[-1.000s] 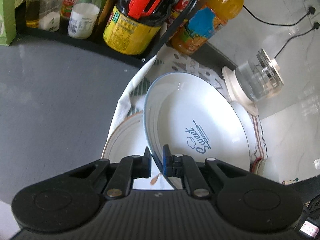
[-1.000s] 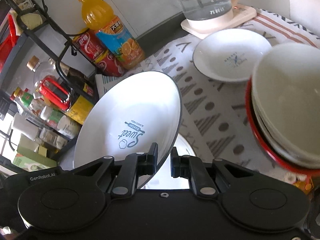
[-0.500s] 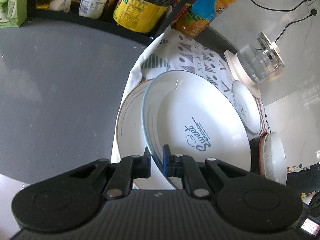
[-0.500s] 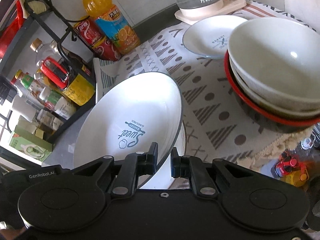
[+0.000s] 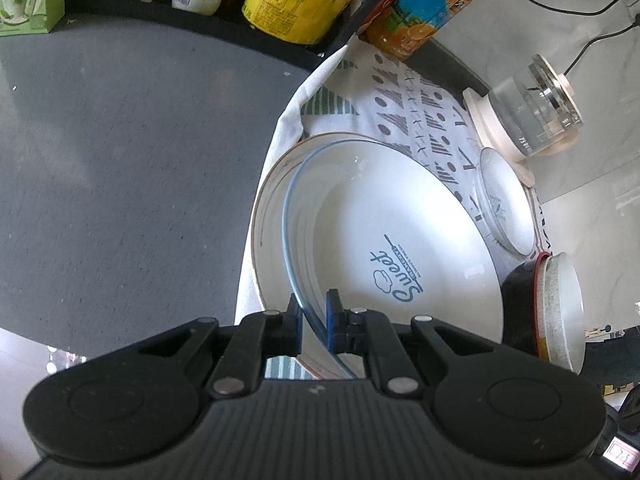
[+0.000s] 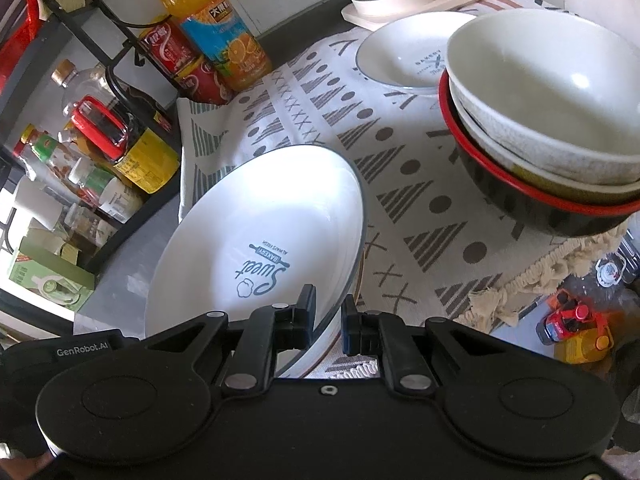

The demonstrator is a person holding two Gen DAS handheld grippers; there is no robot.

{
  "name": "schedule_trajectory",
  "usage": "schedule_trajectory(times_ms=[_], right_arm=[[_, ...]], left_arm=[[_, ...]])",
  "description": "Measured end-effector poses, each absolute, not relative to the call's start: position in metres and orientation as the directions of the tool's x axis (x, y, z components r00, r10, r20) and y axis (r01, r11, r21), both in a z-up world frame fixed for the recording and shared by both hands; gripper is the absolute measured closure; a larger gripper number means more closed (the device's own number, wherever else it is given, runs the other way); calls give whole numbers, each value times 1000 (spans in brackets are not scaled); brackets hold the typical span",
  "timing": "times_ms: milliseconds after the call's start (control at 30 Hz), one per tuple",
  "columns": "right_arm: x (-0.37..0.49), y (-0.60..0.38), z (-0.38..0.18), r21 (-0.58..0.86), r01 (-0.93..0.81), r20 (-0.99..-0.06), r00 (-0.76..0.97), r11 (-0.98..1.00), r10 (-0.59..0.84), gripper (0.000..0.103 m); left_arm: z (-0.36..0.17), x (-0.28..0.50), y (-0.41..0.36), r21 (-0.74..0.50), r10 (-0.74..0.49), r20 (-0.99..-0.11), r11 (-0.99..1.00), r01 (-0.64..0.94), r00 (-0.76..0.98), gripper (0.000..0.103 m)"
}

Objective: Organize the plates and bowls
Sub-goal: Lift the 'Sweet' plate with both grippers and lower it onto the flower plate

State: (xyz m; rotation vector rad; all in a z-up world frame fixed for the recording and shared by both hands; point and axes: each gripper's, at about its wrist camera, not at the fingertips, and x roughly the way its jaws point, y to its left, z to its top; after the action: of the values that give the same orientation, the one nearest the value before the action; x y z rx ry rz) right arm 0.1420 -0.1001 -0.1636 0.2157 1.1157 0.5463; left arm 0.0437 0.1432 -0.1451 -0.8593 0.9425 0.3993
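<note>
A white "Sweet" plate (image 5: 384,240) with a thin blue rim is held by both grippers on opposite rim edges. My left gripper (image 5: 313,322) is shut on its near rim. My right gripper (image 6: 328,316) is shut on its other rim; the plate also shows in the right wrist view (image 6: 256,240). It sits low over a larger brown-rimmed plate (image 5: 272,200) on the patterned cloth (image 6: 400,184). A small white plate (image 6: 404,52) lies further back. A stack of bowls (image 6: 544,120), white ones nested in a black red-rimmed bowl, stands to the right.
A black rack with bottles and jars (image 6: 100,136) stands on the left. An orange juice bottle (image 6: 216,28) and red cans (image 6: 180,60) stand at the back. A glass kettle (image 5: 532,120) sits on its base. Grey counter (image 5: 120,160) lies left of the cloth.
The held plate has come down and tilted flatter, now close over the brown-rimmed plate. Both grippers moved with it, and the bowl stack came closer into view.
</note>
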Motion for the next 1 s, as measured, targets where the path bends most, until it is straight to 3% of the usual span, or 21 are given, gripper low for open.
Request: schedule_trajectory(times_ms=[567, 1000], right_arm=[[148, -95, -167, 402, -275, -818, 321, 873, 478, 93], [155, -92, -175, 385, -260, -834, 312, 885, 455, 93]], left_arm=[[-142, 53, 142, -403, -71, -874, 659, -635, 481, 92], [-136, 55, 159, -328, 8, -894, 670, -666, 448, 89]])
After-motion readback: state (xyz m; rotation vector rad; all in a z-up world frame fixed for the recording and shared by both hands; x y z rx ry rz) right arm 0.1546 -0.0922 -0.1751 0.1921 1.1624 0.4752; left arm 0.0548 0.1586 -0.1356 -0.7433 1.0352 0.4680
